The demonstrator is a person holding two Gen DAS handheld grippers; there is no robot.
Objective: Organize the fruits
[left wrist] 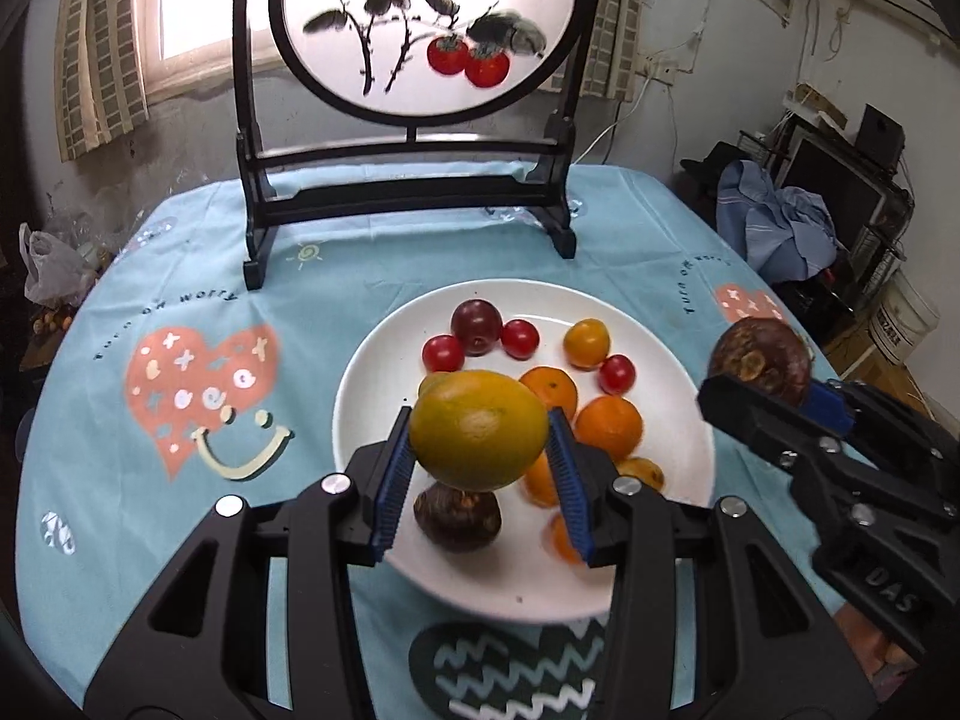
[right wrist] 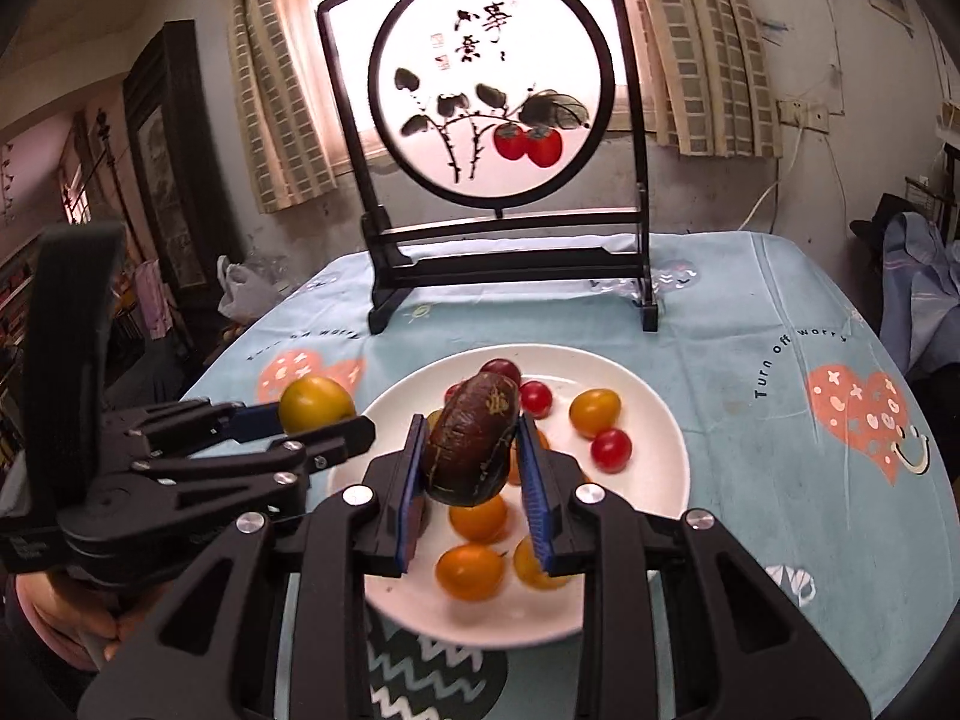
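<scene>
Holding one fruit apiece, both grippers hang above the white plate [left wrist: 372,420], which sits toward the near edge of the table [left wrist: 120,276] on its blue printed cloth. The left gripper [left wrist: 480,450] is clenched on a yellow-green citrus fruit [left wrist: 477,429]; the blue pads press its two sides, and it is clear of the plate. The right gripper [right wrist: 474,456] is closed on a dark brown fruit [right wrist: 471,441] – a mangosteen, as far as the blur allows – also lifted, over the plate's near half.

On the plate lie oranges [left wrist: 609,426], cherry tomatoes [left wrist: 519,339], a dark plum [left wrist: 476,326], a small yellow fruit [left wrist: 587,342] and a second dark brown fruit [left wrist: 457,519]. A framed persimmon screen [left wrist: 420,30] stands at the far edge of the table.

Procedure for the step in hand, presumably placing each held fruit with its like:

- Lower one gripper at a time – the two tools are close together and could collide.
- Bring the citrus down beside the oranges, not onto them; round fruit rolls when struck.
- Set the dark fruit next to its twin near the plate's near rim.
- Release only once the fruit touches the plate, then withdraw straight up.
</scene>
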